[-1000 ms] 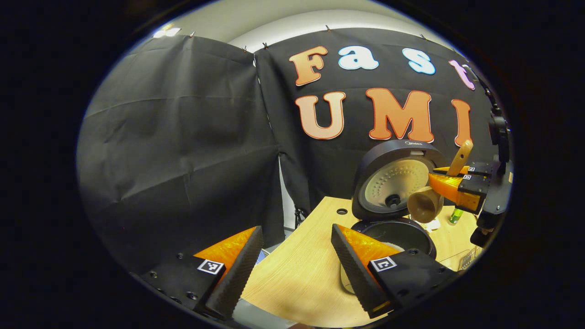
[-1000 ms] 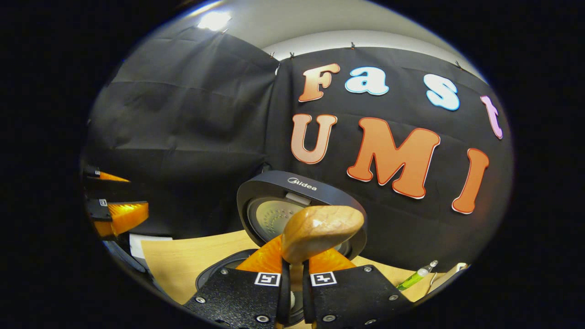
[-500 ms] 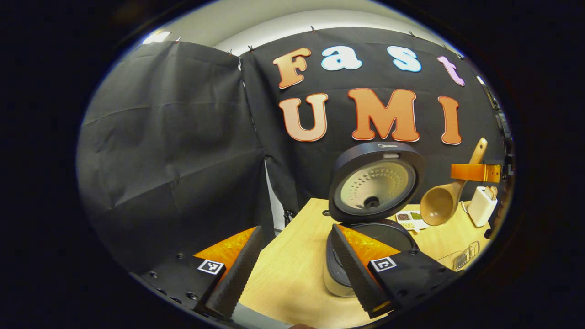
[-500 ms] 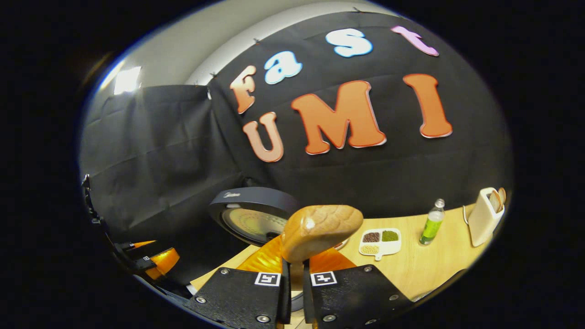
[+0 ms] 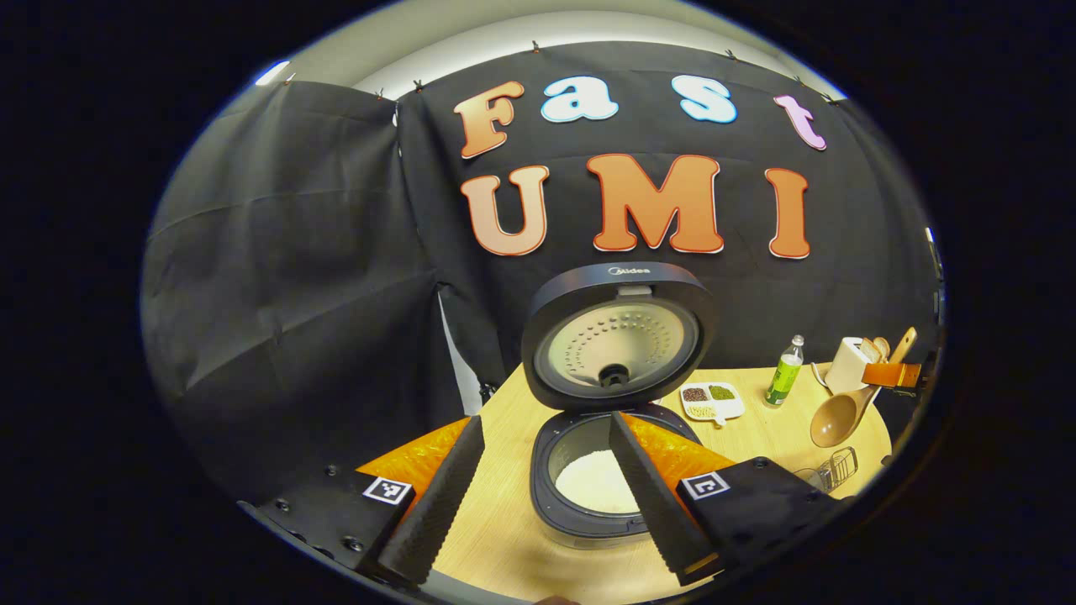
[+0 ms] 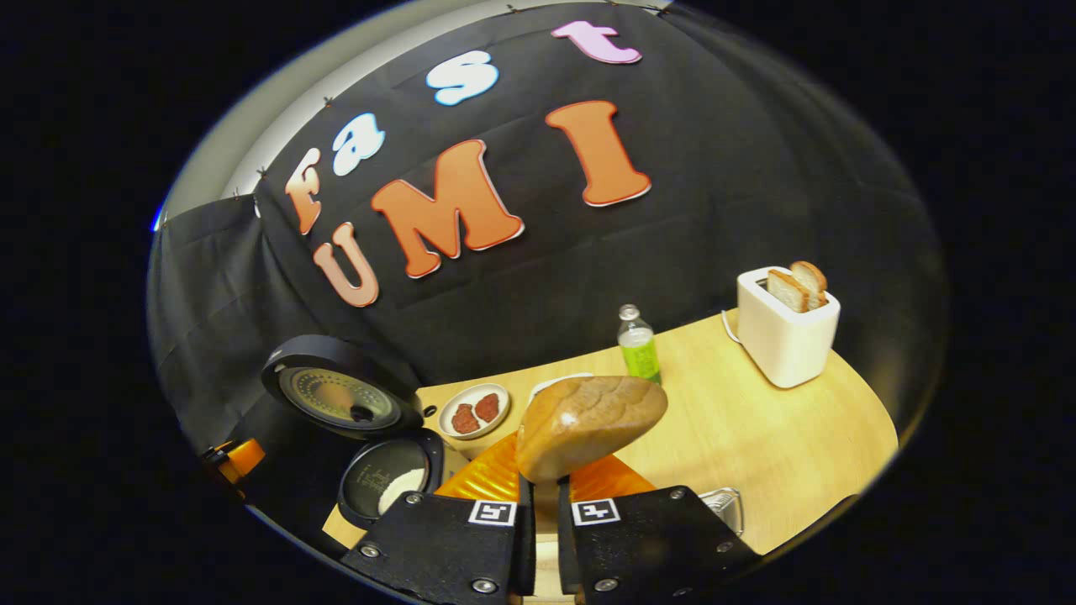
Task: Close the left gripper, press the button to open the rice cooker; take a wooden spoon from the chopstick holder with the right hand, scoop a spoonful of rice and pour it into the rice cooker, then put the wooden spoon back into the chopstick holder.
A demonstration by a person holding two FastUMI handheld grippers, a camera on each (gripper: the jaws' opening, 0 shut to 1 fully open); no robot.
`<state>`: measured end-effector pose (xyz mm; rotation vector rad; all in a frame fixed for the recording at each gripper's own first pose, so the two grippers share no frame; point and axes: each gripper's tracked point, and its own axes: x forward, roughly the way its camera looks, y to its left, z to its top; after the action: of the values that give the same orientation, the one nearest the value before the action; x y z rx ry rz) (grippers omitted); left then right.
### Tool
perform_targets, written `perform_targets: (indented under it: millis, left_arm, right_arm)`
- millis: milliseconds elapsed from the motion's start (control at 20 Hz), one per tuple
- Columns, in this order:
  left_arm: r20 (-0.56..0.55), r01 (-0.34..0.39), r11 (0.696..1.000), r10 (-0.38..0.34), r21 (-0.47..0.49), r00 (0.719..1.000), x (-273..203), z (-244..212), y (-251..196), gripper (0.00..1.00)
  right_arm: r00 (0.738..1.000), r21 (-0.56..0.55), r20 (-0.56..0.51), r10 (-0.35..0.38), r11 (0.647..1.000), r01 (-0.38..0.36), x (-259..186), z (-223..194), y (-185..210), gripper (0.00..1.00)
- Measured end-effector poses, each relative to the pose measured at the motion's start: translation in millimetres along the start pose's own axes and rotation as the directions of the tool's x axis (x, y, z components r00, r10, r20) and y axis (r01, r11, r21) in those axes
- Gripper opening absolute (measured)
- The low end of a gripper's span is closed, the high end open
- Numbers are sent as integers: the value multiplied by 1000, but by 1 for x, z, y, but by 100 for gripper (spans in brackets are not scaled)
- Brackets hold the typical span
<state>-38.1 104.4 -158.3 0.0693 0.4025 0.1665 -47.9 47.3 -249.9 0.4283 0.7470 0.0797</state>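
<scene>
Right gripper (image 6: 538,496): fingers drawn close together on the handle of the wooden spoon (image 6: 588,424), whose bowl stands just above them with its rounded back to the camera; seen from the left gripper view, this gripper (image 5: 893,375) is at the far right, gripping the spoon (image 5: 841,413) partway up the handle, bowl hanging low and handle slanting up

Right gripper's pose: held above the table (image 6: 756,437), tilted so the table slopes across its view

Left gripper (image 5: 546,487): fingers spread wide, nothing between them, raised over the near edge of the table and pointed at the rice cooker (image 5: 601,470)

Rice cooker: lid (image 5: 618,336) standing upright and open (perforated inner plate facing the left gripper), white rice (image 5: 597,483) lying in the pot

Further out: a divided dish (image 5: 711,401) of grains just right of the cooker, a green bottle (image 6: 639,346) behind it, a white toaster (image 6: 786,323) with bread slices at the far right

Chopstick holder (image 5: 828,470): I take the small wire rack at the table's right edge for it, but it is too small to be sure
</scene>
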Motion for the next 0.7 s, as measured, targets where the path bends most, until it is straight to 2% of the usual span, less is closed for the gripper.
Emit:
perform_targets:
  millis: [50,100,200,250,300,350,500,550,600,650,700]
  left_arm:
    - [0,8,1000,-8,10,1000,1,3,-7,100]
    - [-1,16,1000,-16,20,1000,2,5,-14,94]
    - [5,40,998,-40,39,999,0,12,-32,94]
    - [8,51,997,-52,50,999,-2,15,-41,100]
    - [13,59,996,-60,61,998,-2,18,-49,100]
    - [18,67,995,-68,71,998,-3,21,-55,94]
    - [27,85,992,-88,92,996,-7,28,-73,94]
    - [30,89,991,-92,96,995,-7,30,-77,100]
    - [32,91,991,-95,99,995,-8,32,-81,94]
    - [36,92,991,-96,100,995,-8,36,-83,100]
    - [40,92,991,-96,102,995,-9,38,-86,94]
  right_arm:
    - [999,8,-1,-35,999,35,-3,-3,-19,10]
    - [998,20,-5,-65,998,65,-7,-6,-37,10]
    - [994,45,-19,-108,993,109,-14,-11,-66,10]
    - [992,53,-19,-127,990,128,-17,-12,-79,10]
    - [989,52,-25,-145,988,147,-18,-14,-91,10]
    - [986,52,-29,-164,985,166,-20,-16,-102,10]
    - [983,70,-62,-175,981,179,-19,-29,-118,10]
    - [982,69,-77,-175,981,181,-18,-36,-121,10]
    - [981,66,-89,-174,981,180,-17,-42,-122,10]
    - [980,63,-100,-171,982,178,-15,-47,-124,10]
    - [979,60,-115,-168,983,175,-13,-53,-126,10]
